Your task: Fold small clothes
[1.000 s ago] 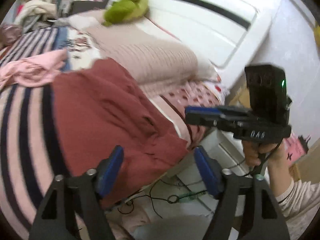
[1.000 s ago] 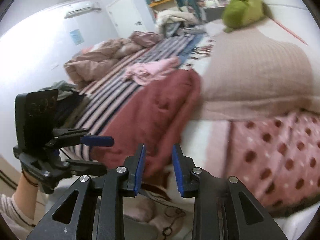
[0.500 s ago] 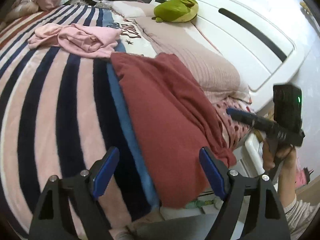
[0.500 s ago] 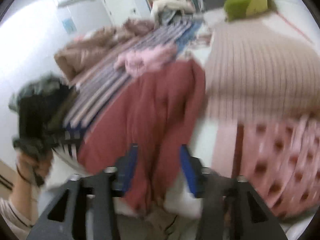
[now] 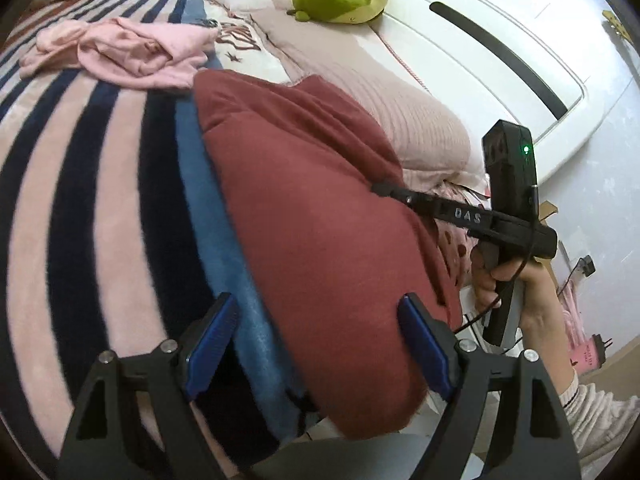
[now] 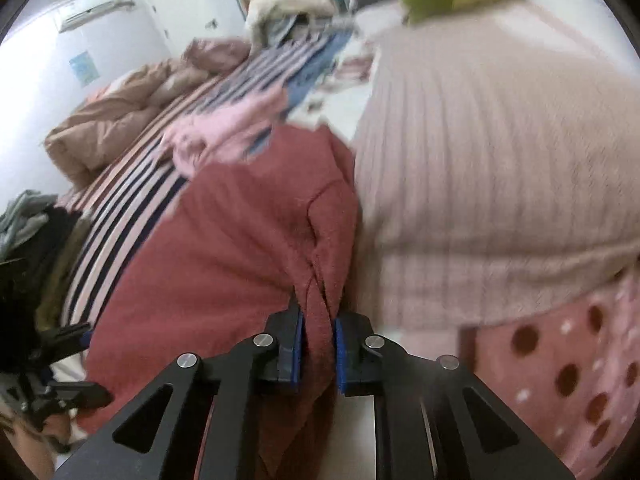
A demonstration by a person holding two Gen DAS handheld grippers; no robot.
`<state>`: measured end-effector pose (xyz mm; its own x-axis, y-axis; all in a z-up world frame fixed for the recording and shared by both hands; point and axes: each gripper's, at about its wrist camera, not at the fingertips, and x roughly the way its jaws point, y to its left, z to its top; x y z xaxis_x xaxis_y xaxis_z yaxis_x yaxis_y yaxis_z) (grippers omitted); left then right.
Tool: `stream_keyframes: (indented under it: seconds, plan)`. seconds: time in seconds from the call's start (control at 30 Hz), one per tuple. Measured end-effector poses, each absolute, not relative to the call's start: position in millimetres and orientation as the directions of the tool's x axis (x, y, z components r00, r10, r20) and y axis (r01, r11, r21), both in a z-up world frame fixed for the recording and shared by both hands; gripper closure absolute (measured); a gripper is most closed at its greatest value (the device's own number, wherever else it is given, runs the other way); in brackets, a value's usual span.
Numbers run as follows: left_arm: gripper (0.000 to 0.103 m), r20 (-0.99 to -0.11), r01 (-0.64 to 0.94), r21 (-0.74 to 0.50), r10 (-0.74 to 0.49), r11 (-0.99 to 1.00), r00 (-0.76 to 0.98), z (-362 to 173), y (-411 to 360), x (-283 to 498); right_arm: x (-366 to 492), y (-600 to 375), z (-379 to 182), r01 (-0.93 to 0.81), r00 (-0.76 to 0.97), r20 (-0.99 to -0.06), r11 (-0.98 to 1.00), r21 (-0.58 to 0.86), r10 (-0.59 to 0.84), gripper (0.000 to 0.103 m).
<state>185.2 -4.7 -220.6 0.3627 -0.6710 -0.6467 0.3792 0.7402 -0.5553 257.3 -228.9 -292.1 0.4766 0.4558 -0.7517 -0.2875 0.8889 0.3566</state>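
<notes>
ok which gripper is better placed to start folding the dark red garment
Right. The right gripper is already shut on a bunched edge of the dark red garment. The left gripper hangs open over its near end, gripping nothing.

Place: home bedroom — striped blanket [image 5: 100, 184] | white headboard [image 5: 460, 12] | pillow [image 6: 500, 168]

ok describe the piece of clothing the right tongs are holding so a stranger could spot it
Start at the striped blanket covering the bed. At its near edge, beside the beige ribbed pillow, lies the dark red garment. Unlike the crumpled pink garment further back, it is spread out.
</notes>
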Motion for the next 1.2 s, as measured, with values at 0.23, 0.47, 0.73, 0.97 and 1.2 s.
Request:
stream_keyframes:
  seconds: [0.23, 0.47, 0.73, 0.97, 1.2]
  plan:
    - [0.078, -0.643, 0.317, -0.62, -0.696, 0.718, 0.318, -231, -5, 191, 263, -254, -294, -0.227, 0.396, -0.698, 0.8, 0.556, 0.597, 0.061]
    - [0.083, -0.643, 0.367, -0.555, -0.665, 0.747, 0.381, -193, 50, 150, 247, -231, -294, -0.276, 0.285, -0.6, 0.664, 0.695, 0.747, 0.054]
    - [0.043, -0.708, 0.32, -0.56, -0.642, 0.764, 0.295, -227, 75, 139, 269, -178, -301, -0.292, 0.218, -0.605, 0.643, 0.708, 0.766, 0.024]
    - [0.084, -0.715, 0.298, -0.535, -0.612, 0.791, 0.339, -219, 61, 144, 297, -133, -311, -0.281, 0.214, -0.659, 0.692, 0.665, 0.721, 0.086]
    - [0.085, -0.678, 0.351, -0.369, -0.508, 0.861, 0.532, -98, 90, 116, 294, -100, -223, -0.412, 0.31, -0.569, 0.647, 0.642, 0.762, 0.091]
